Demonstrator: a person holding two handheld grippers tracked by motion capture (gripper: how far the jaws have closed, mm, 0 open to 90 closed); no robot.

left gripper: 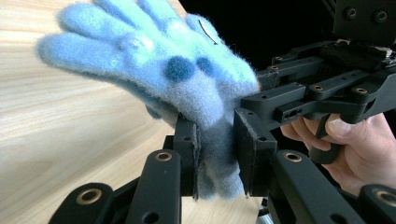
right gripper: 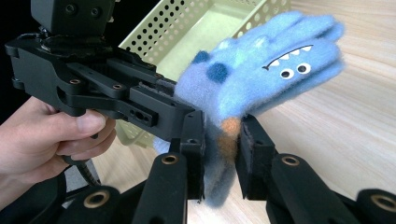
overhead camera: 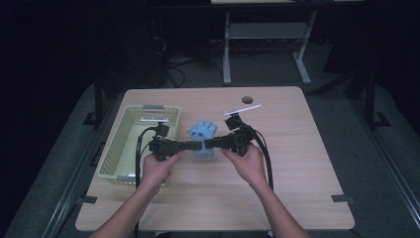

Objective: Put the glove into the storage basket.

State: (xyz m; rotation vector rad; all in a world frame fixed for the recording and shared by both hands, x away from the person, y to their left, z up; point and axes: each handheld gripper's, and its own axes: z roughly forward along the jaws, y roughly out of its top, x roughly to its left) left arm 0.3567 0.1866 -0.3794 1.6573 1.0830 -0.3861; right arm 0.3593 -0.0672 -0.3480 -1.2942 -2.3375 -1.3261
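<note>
Jaws frame glove; monster face faces right gripper view.

The fuzzy blue knitted glove's cuff is hidden between both tongs' pads, and the pale-green perforated plastic basket is cut off at the top edge.

Light blue fuzzy glove, black grippers, pale wood tabletop.
Glove: light blue with dark blue round spots, paler mint patch, an orange patch near the cuff, white eyes and a black toothed mouth line. Left gripper and right gripper all black, brass-coloured pivot rings. Basket pale yellow-green, perforated with dots. Floor dark grey.
</note>
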